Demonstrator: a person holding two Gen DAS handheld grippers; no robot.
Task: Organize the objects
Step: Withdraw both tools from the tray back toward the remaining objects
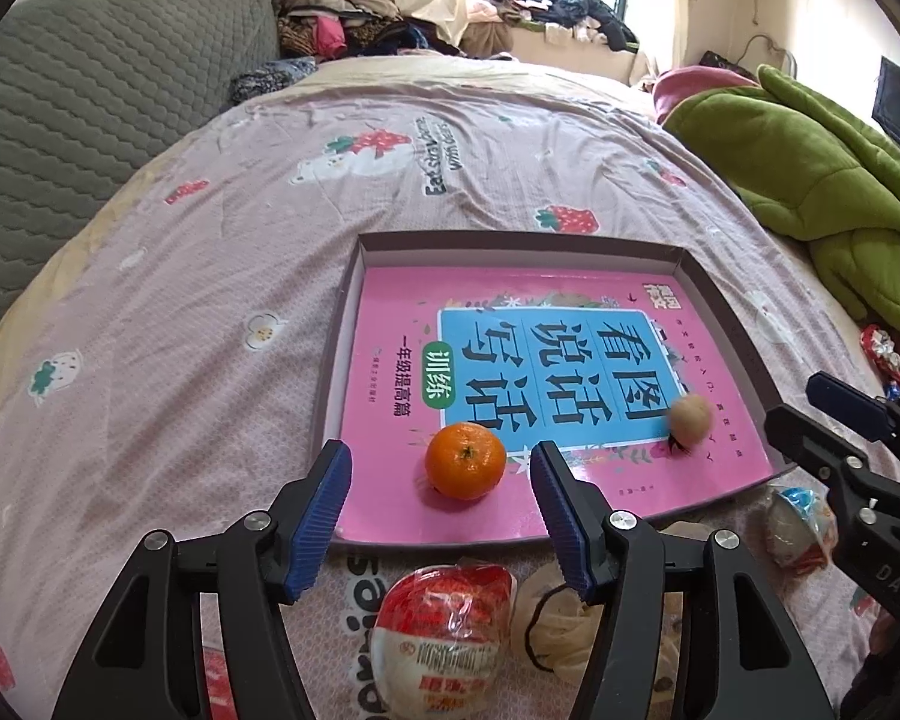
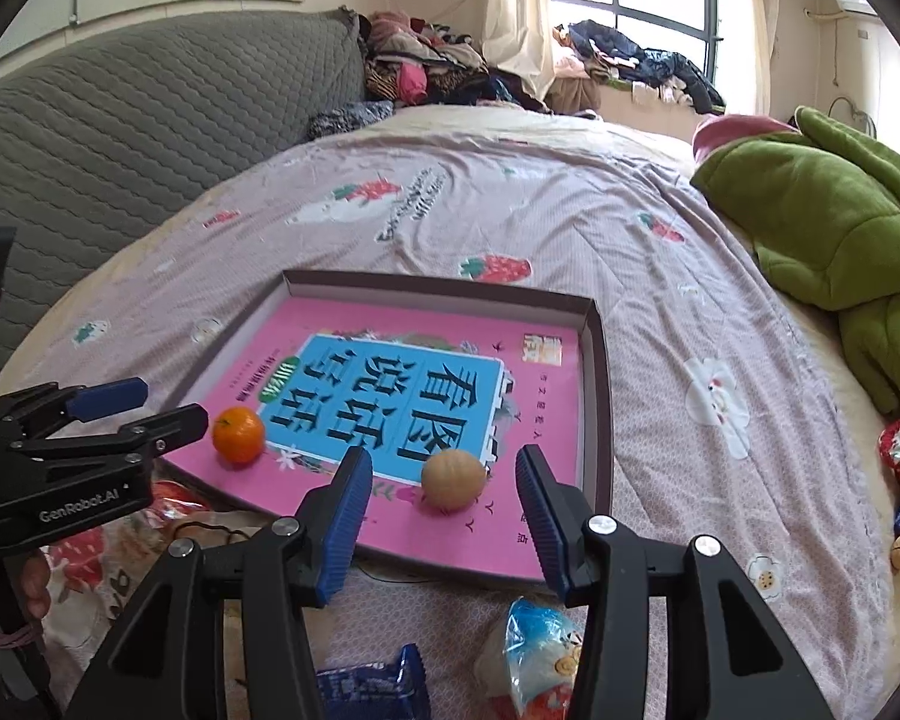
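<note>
So the shallow grey cardboard box lid (image 1: 354,300) sits on the pink strawberry-print bedsheet (image 1: 210,240) as the collecting tray, with a pink children's workbook (image 1: 390,312) lining its bottom. The round orange tangerine (image 1: 465,460) rests at the book's 7 o'clock corner, and the tan walnut (image 2: 453,478) near 5 o'clock, both close to the near edge, probably since that's the easiest reach.

The left gripper (image 1: 441,501) is spread wide and empty, tangerine sitting just ahead between its blue pads. The right gripper (image 2: 444,507) is the same, wide and empty, framing the walnut. Wrapped snacks (image 1: 444,636) wait on the sheet at 6 o'clock, outside the lid, likely next up.
</note>
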